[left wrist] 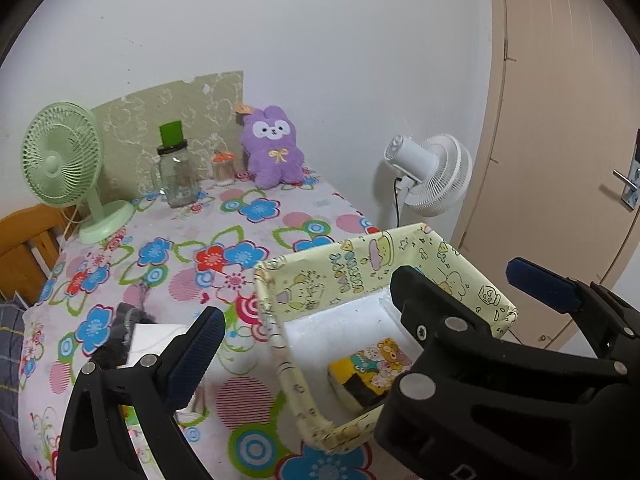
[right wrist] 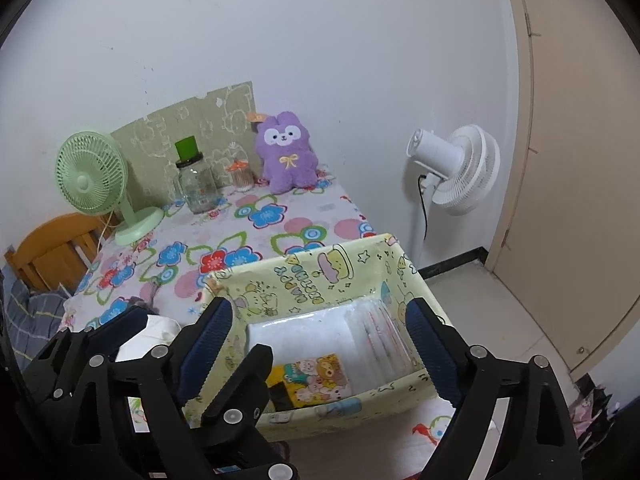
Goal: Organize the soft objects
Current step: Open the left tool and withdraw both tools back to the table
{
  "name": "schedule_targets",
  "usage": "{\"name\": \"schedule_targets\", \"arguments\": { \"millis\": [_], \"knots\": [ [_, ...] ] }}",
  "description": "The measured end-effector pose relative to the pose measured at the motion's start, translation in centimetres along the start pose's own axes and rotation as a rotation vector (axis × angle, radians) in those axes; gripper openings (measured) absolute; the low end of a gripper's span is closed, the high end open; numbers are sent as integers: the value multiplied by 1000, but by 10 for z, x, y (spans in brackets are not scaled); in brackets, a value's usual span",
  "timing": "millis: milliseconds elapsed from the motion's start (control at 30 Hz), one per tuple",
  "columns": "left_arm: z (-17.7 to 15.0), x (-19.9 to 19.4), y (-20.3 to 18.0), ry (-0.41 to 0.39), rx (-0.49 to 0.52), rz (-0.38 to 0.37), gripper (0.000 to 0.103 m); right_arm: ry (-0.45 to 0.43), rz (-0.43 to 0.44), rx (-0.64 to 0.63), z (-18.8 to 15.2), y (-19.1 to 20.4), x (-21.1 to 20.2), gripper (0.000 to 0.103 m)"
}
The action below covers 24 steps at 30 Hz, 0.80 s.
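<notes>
A white wall backs a counter (right wrist: 280, 220) under a flowered cloth. Along its far edge stand a green fan (right wrist: 94, 178), a glass jar (right wrist: 196, 188) and a purple plush toy (right wrist: 288, 156); a white fan (right wrist: 460, 168) stands right, by the door. At the near right edge sits a yellow fabric box (right wrist: 320, 280) holding a cartoon-printed sponge (right wrist: 316, 378). Both the left gripper (left wrist: 360, 312) and right gripper (right wrist: 320, 340) have jaws spread, empty. Grey and white cloth (left wrist: 136, 332) lies left.

The left hand-held gripper (left wrist: 362, 312) points slightly downward with its jaws wide apart and nothing between them. The right hand-held gripper (right wrist: 320, 340) also stands wide and, it seems, grips nothing.
</notes>
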State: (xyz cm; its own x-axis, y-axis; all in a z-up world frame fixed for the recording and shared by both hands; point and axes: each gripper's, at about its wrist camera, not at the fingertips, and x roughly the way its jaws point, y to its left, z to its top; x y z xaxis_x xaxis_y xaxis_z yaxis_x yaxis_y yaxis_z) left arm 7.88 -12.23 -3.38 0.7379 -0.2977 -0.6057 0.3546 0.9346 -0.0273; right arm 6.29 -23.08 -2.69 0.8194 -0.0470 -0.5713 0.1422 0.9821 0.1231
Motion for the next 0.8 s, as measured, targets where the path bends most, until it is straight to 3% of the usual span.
{"name": "schedule_targets", "arguments": {
  "millis": [800],
  "knots": [
    [-10, -57, 55, -101, -57, 106, 100, -113, 39, -73, -2, 66, -45, 100]
  ]
}}
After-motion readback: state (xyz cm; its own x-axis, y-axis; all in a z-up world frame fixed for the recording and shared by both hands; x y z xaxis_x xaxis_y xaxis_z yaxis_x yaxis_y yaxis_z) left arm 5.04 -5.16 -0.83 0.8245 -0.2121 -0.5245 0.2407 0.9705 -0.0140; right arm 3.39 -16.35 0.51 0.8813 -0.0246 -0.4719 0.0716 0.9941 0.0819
